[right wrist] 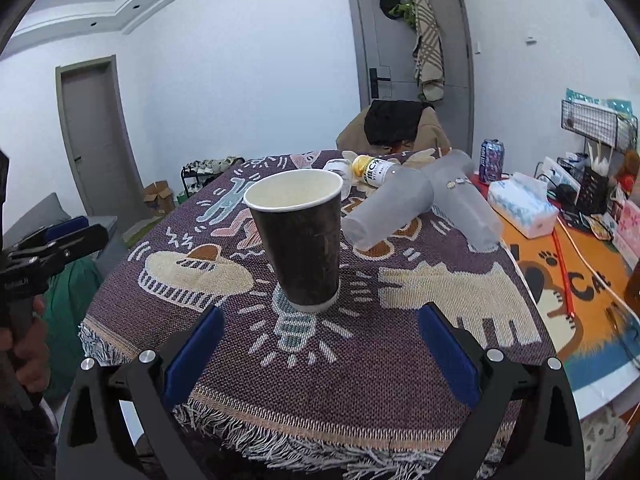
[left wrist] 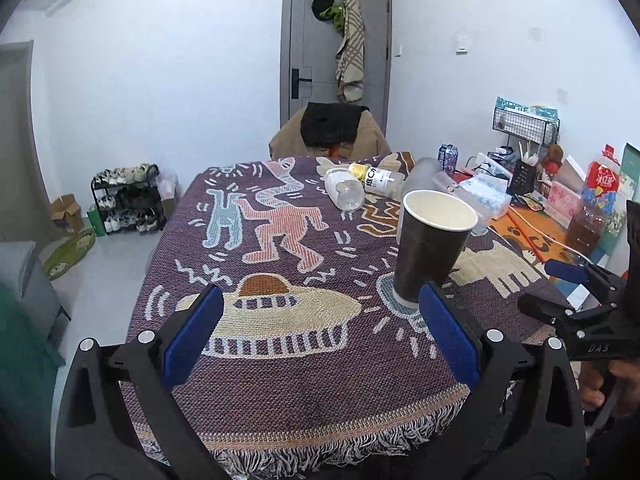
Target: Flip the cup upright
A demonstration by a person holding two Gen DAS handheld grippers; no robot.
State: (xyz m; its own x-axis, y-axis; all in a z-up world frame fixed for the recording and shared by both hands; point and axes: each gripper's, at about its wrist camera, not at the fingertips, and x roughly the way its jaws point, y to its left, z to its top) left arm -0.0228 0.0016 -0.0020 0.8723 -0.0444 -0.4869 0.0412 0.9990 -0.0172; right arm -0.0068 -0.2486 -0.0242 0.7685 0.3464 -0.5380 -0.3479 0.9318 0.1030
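Now both claws (right wrist: 320,344) hang wide apart.

White walls (left wrist: 160,80) enclose the room, with a pale grey floor (left wrist: 116,252). A grey door (left wrist: 336,40) at the back has a scarf (left wrist: 352,48) hanging on it. A second grey door (right wrist: 96,140) stands on the left. A shoe rack (left wrist: 128,204) sits against the wall, a cardboard box (left wrist: 66,210) beside it.

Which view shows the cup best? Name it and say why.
Right wrist: the cup stands upright, centred and whole, between the open right gripper's fingers. Left wrist shows the cup off to the right, its base partly hidden by a fingertip.
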